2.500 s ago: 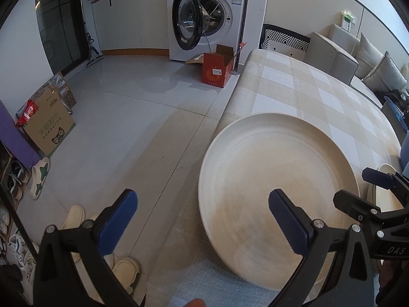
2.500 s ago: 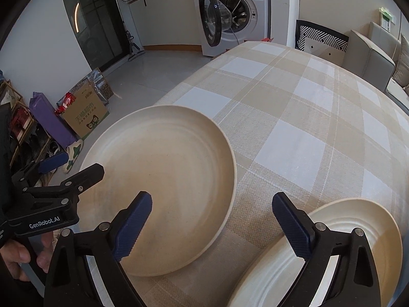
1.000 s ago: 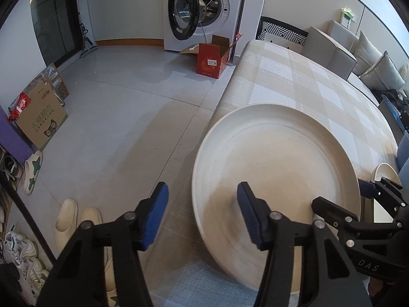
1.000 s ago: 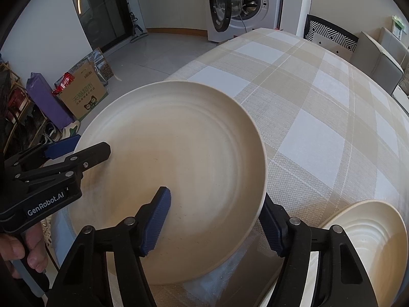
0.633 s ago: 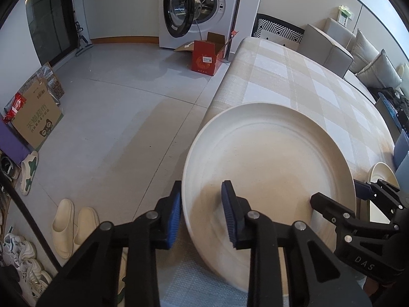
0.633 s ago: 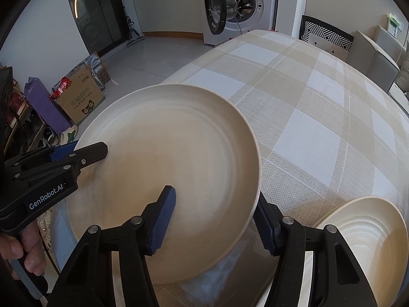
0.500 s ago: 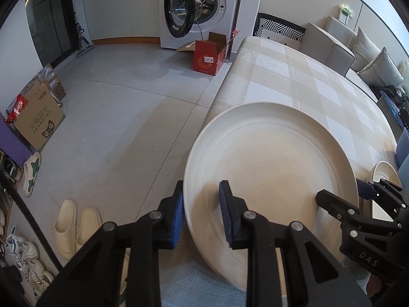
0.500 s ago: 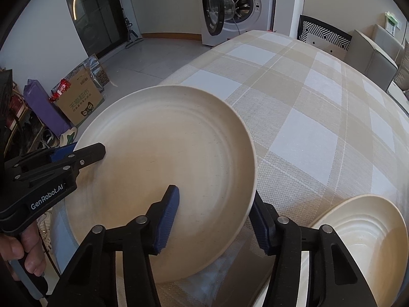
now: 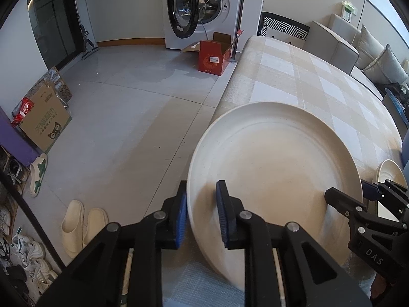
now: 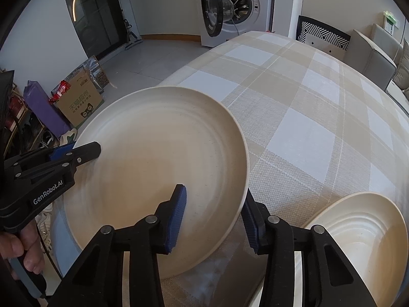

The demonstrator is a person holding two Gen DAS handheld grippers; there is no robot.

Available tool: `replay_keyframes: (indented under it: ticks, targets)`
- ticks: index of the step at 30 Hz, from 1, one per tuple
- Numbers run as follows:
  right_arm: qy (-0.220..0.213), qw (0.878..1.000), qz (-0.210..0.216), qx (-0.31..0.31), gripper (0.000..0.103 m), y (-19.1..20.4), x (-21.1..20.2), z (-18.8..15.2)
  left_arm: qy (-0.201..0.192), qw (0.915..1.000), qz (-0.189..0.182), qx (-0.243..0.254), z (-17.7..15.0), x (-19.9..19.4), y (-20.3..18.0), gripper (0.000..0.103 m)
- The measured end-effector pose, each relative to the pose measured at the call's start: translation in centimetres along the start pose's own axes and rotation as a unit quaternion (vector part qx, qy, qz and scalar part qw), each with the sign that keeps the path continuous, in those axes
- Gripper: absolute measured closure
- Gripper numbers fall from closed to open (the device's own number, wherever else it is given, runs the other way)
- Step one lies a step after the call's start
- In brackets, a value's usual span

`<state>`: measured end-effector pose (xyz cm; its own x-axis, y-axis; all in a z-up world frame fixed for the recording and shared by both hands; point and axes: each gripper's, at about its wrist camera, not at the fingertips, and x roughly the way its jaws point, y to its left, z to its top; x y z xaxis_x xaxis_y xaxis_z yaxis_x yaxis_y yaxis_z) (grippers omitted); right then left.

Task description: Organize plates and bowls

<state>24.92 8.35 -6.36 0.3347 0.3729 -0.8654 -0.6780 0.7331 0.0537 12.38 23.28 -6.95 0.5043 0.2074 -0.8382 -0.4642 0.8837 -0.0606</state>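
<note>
Checked table [image 10: 319, 117], early stage: left gripper [image 9: 200, 215] pinches the plate [image 10: 158, 158] rim; right gripper [image 10: 213, 220] is closing around its opposite edge; bowl [image 10: 368, 232] waits.

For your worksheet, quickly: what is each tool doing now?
Left tool: shut on the large plate rim.
Right tool: closing around that plate's opposite rim.

Two hand-held black plastic grippers, each with angular scissor-like arms joined by round silver screws. The fingers end in ribbed blue pads [image 9: 181, 220]. The left gripper [image 10: 74, 153] carries white lettering "GenRobot.AI"; the right gripper [image 9: 368, 194] reads "DAS". A bare hand [image 10: 19, 252] wraps a grey handle.
</note>
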Motion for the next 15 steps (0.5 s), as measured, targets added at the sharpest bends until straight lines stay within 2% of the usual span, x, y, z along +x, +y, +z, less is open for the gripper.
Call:
replay_keyframes:
  ticks: [15]
  targets:
    - [-0.003,1.000,-0.005,-0.002,0.064,0.22,-0.39,-0.14,-0.004,1.0000,0.003,0.007,-0.14,-0.42,-0.03,0.084]
